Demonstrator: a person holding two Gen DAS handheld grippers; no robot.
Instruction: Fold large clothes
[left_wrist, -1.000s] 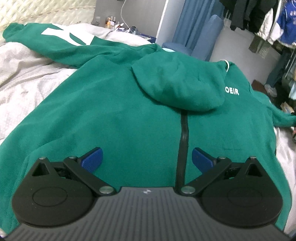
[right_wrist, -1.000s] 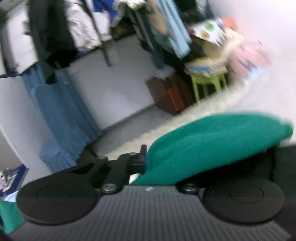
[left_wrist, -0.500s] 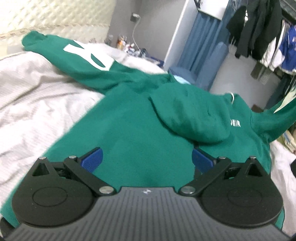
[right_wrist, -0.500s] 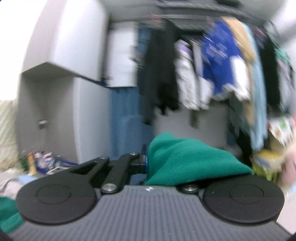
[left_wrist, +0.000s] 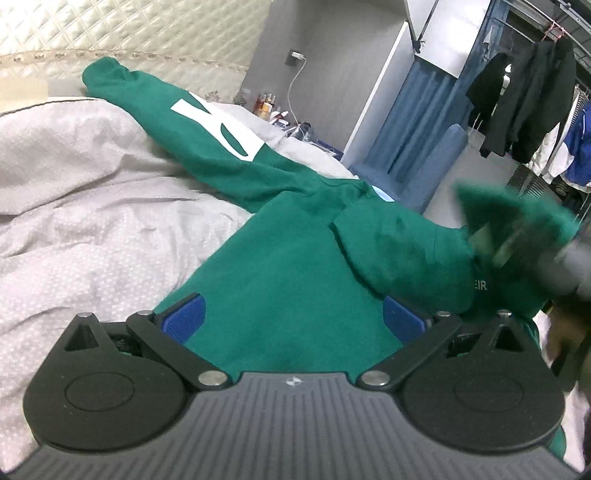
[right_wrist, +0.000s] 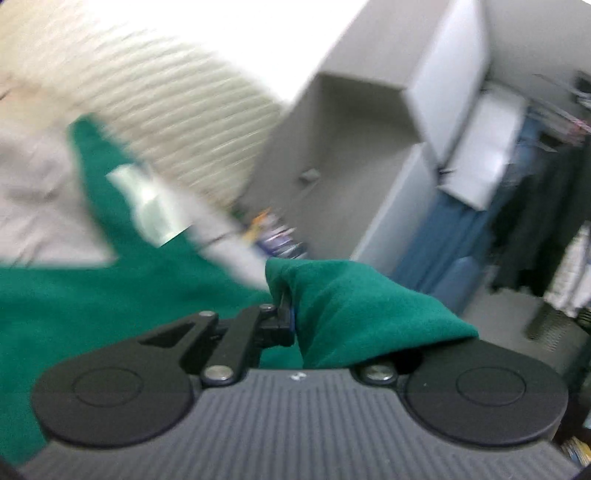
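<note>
Green hoodie (left_wrist: 280, 280) spread on grey bedding (left_wrist: 74, 206), right hand-held gripper (right_wrist: 295, 317) clamping its sleeve (right_wrist: 354, 306), left hand-held gripper (left_wrist: 293, 314) wide, empty

Even indoor light. Left view is kept sharp except a blurred sleeve (left_wrist: 517, 221); right view is smeared, overexposed top-left. Edges are fisheye-bent.

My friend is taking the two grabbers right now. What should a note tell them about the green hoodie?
Left tool: open, holding nothing, above the body of the green hoodie.
Right tool: shut on the hoodie's sleeve, which is lifted off the bed.
Hoodie: spread on the grey bed cover, hood lying on its chest, the other sleeve stretched out towards the quilted headboard.
Done: one sleeve picked up.
Left: lay that sleeve across the body, bring in the far sleeve, then fold the body.
</note>
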